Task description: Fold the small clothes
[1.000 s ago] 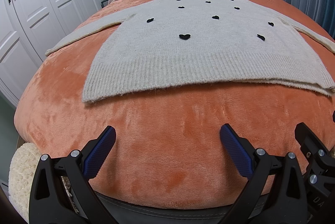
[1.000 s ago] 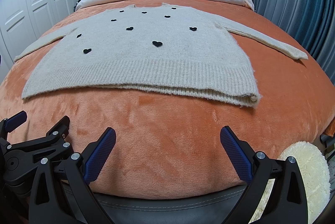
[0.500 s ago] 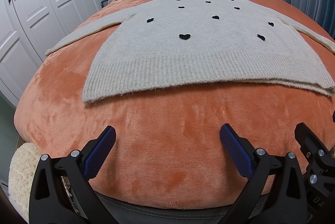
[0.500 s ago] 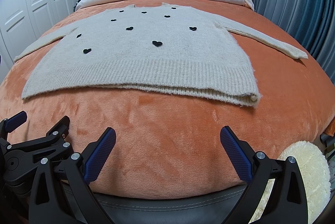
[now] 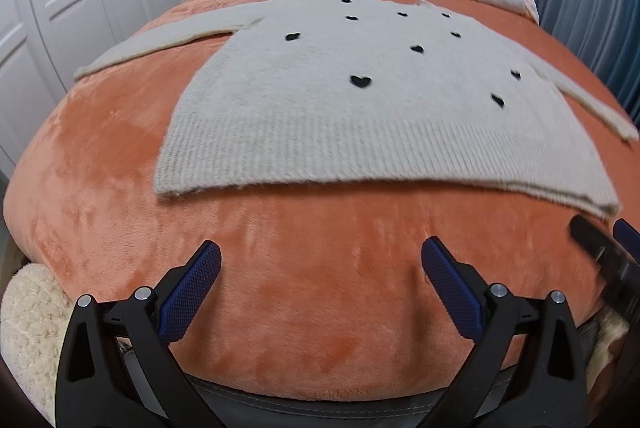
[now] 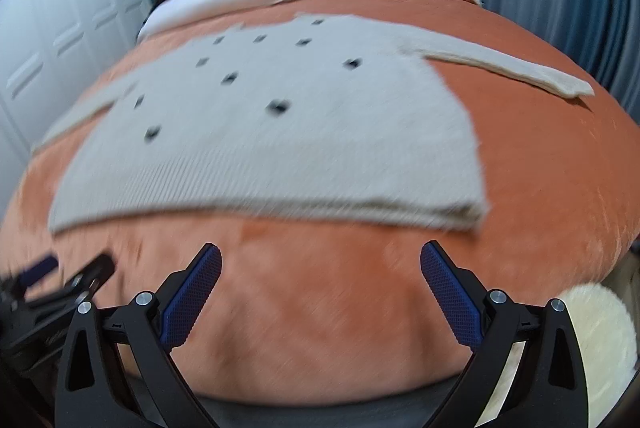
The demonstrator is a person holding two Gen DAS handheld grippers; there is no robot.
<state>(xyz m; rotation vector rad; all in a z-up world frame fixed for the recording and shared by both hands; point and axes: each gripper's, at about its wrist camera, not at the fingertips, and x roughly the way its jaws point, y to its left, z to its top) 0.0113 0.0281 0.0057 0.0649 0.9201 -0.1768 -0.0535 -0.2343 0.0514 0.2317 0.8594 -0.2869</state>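
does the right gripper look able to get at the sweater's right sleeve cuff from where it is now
Probably yes. The right gripper is open over bare orange blanket, and the sleeve cuff of the beige sweater lies flat on the blanket, ahead and to its right. Nothing sits between them, though it lies farther off than the hem.

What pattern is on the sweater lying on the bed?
Small black hearts scattered over the cream knit sweater; sharpest in the left wrist view.
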